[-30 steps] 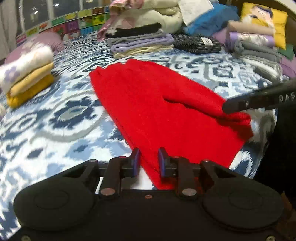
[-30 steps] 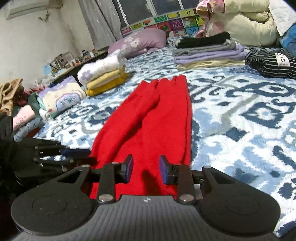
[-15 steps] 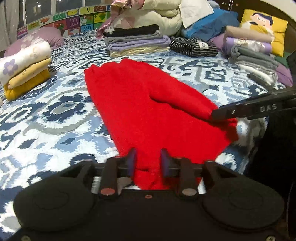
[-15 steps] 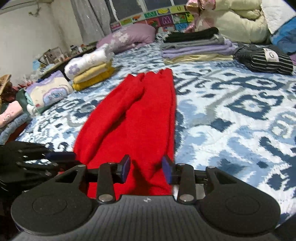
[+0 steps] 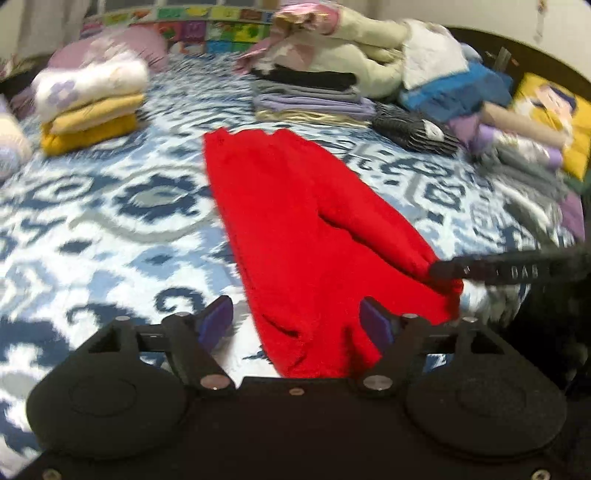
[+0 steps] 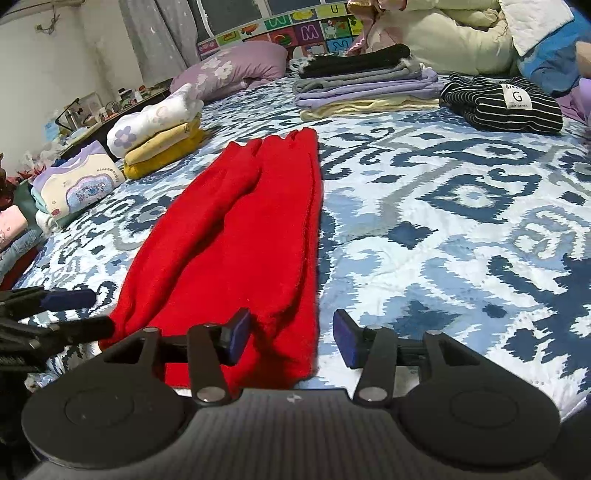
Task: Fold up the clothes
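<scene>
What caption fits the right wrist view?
Right gripper opening over the near end of a red garment laid lengthwise on the patterned bedspread.

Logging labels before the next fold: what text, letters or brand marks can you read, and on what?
"G", with "children" under it; the line above is too small: white tag on the striped garment.
"M": alphabet mat behind the bed; "U" further right.
"DAB", blurred: right hand-held gripper finger.
Print on cream sweatshirt: unreadable.

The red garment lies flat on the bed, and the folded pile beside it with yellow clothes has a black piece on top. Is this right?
Not quite. In the right wrist view the yellow pile has a white flowered piece on top, not black. The red garment does lie flat on the bed.
</scene>
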Available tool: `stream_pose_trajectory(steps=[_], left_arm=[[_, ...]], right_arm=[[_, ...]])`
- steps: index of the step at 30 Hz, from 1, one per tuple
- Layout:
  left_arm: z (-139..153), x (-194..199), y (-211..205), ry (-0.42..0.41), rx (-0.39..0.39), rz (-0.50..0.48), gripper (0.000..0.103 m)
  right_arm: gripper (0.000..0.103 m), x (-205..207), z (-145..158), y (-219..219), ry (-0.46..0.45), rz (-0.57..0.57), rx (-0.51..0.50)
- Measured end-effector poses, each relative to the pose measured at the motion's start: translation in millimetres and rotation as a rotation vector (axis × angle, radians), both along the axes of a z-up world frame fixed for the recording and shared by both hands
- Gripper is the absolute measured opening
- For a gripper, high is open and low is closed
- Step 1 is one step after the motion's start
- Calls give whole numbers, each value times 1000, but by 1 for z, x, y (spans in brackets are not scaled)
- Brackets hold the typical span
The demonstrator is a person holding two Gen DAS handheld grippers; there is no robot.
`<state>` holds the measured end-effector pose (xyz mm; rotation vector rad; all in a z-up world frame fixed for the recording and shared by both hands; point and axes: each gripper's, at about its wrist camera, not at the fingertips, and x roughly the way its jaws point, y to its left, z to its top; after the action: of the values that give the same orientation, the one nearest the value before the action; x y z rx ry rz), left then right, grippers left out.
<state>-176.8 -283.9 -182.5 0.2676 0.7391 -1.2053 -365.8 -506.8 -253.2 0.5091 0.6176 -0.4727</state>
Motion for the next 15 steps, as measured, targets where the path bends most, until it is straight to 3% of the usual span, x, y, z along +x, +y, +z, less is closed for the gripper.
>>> stream_pose_trajectory(steps=[8,15], left_arm=[[-14,18,9,189,45,103,76],[-19,25,15,309,21,130,75]], right_arm=[[62,-4,-4,-6,4,-12,35],[64,-16,-12,-22,-61,-42,163]])
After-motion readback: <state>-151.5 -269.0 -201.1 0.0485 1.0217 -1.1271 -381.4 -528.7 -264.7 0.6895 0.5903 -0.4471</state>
